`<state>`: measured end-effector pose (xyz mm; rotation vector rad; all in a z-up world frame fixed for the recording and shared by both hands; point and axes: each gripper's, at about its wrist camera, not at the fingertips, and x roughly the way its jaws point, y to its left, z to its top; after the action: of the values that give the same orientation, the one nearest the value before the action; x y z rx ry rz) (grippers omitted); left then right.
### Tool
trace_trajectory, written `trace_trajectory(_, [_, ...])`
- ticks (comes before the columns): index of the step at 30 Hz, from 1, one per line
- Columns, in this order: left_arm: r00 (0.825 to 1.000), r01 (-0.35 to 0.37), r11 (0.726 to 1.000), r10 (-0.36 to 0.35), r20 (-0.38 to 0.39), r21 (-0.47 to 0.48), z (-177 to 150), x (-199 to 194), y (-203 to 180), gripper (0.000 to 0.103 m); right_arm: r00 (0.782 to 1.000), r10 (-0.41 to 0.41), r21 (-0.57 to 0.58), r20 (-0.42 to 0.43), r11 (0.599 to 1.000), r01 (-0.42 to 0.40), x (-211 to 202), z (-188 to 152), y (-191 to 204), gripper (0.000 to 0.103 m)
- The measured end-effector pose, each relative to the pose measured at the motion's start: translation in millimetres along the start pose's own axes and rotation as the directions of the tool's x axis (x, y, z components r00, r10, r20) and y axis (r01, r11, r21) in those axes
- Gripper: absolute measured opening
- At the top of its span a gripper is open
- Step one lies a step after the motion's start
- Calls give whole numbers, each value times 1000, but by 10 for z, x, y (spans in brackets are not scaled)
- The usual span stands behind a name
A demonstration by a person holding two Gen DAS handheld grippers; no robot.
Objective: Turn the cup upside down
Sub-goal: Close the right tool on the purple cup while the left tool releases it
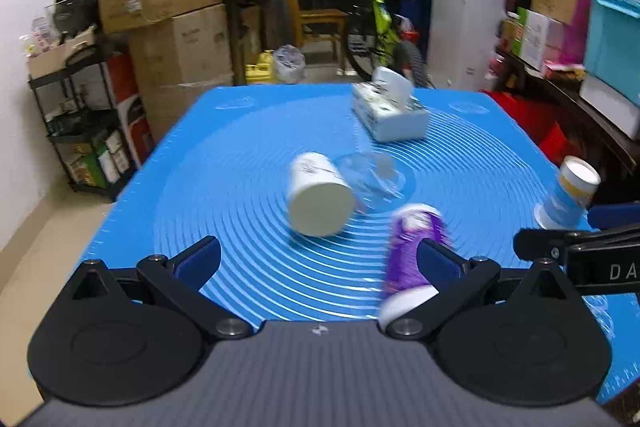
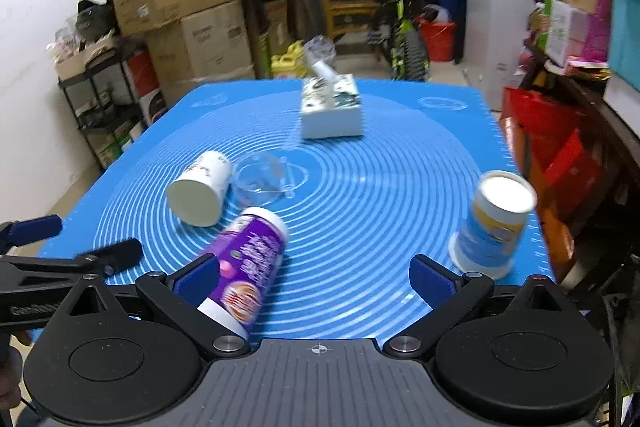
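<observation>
Blue-matted surface (image 2: pixel 360 227) first, carrying a tissue box (image 2: pixel 332 111) at twelve o'clock, then cups: white cup (image 2: pixel 200 191) lying on its side at ten o'clock beside a clear glass cup (image 2: pixel 260 179), purple cup (image 2: pixel 248 267) on its side at seven o'clock, yellow-and-blue cup (image 2: pixel 492 223) already inverted at three o'clock near the edge. Left claw (image 1: pixel 318 259) wide and empty; right claw (image 2: pixel 316 275) wide and empty too. Likely trouble: rolling away of a sideways cup under a glancing touch, or knocking the glass.

Tissue box (image 2: pixel 331 111) on blue mat (image 2: pixel 400 155)
</observation>
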<state>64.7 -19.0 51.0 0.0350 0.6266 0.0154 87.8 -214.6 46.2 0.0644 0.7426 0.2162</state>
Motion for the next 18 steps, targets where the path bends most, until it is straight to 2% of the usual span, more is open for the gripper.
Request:
trace_trajectory(4, [998, -57, 998, 57, -11, -41, 46, 117, 249, 103, 996, 38, 29, -86, 999, -35, 226, 160, 93, 100])
trace_trajectory(9, [993, -111, 990, 107, -43, -85, 25, 280, 542, 103, 968, 124, 114, -220, 988, -101, 607, 304, 147, 100])
trace_trajectory(18, [990, -125, 988, 118, -73, -96, -52, 401, 688, 103, 905, 93, 88, -415, 994, -62, 1237, 366, 322, 99])
